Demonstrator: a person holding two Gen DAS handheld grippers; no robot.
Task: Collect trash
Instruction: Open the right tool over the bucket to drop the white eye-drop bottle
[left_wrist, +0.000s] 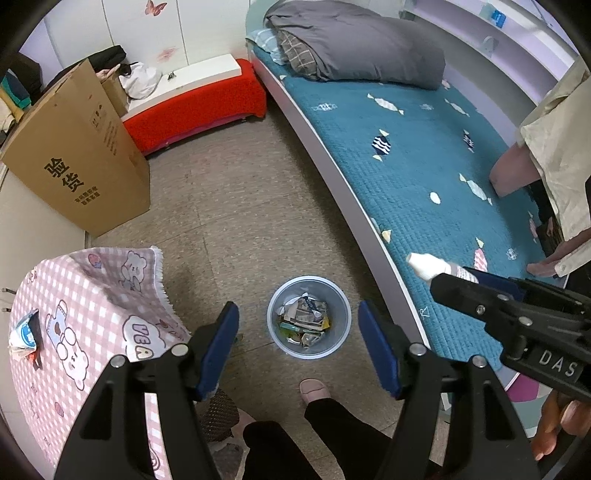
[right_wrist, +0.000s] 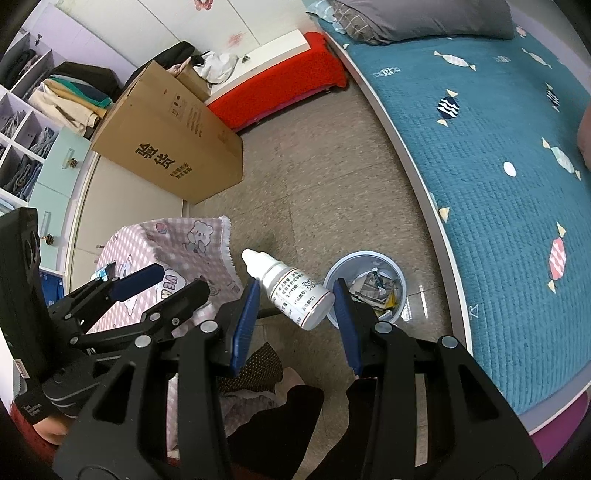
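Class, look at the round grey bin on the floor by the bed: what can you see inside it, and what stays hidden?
The bin holds crumpled paper scraps and wrappers, piled loosely. Its bottom is covered by that pile, so anything lower cannot be seen.

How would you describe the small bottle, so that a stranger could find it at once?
Start at the bed with the teal quilt, then look down to the round bin of paper scraps on the floor beside it. Just above and left of that bin, the right gripper holds the bottle between its blue pads. It is the only white bottle, with a pointed cap and a printed label.
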